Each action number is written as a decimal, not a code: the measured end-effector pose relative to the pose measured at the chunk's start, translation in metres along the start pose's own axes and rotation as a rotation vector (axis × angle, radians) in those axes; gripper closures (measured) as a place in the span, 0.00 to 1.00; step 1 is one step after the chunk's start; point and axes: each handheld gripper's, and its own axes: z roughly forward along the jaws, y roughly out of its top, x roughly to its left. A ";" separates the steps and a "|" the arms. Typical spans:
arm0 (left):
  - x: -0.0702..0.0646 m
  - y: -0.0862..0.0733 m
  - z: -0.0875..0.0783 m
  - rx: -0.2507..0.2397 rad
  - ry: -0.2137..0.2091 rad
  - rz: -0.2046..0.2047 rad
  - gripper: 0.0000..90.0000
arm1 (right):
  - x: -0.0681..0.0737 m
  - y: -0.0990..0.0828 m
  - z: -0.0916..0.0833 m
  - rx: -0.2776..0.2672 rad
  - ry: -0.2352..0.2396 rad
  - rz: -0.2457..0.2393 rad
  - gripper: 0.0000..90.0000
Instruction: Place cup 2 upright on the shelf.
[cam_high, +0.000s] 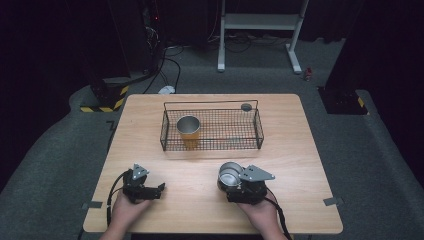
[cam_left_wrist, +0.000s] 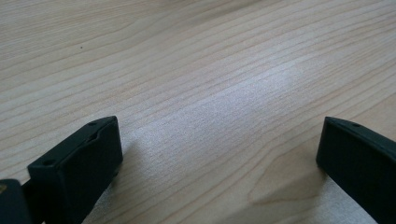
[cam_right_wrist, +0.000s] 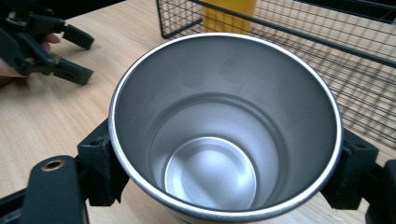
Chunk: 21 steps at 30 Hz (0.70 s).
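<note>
A steel cup stands upright between my right gripper's black jaws, which are shut on its sides; its inside is empty. In the high view this cup and the right gripper are near the table's front edge, right of centre. A yellow cup with a steel inside stands in the left part of a black wire basket at mid-table. My left gripper rests at the front left, open. Its jaws stand wide apart over bare wood with nothing between them.
A small grey round object sits at the basket's far right corner. The wooden table is bare around the basket. The left gripper lies off to the left of the steel cup, and the basket is just beyond it.
</note>
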 end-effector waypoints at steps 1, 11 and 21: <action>0.000 0.000 0.000 0.000 0.001 0.000 0.01 | -0.001 0.000 -0.001 0.000 -0.003 0.005 0.21; 0.000 0.000 0.000 -0.001 0.000 0.001 0.01 | -0.021 -0.003 -0.010 -0.014 -0.065 0.034 0.21; 0.000 0.000 0.000 0.001 0.001 -0.001 0.01 | -0.032 -0.004 -0.018 -0.023 -0.110 0.052 0.21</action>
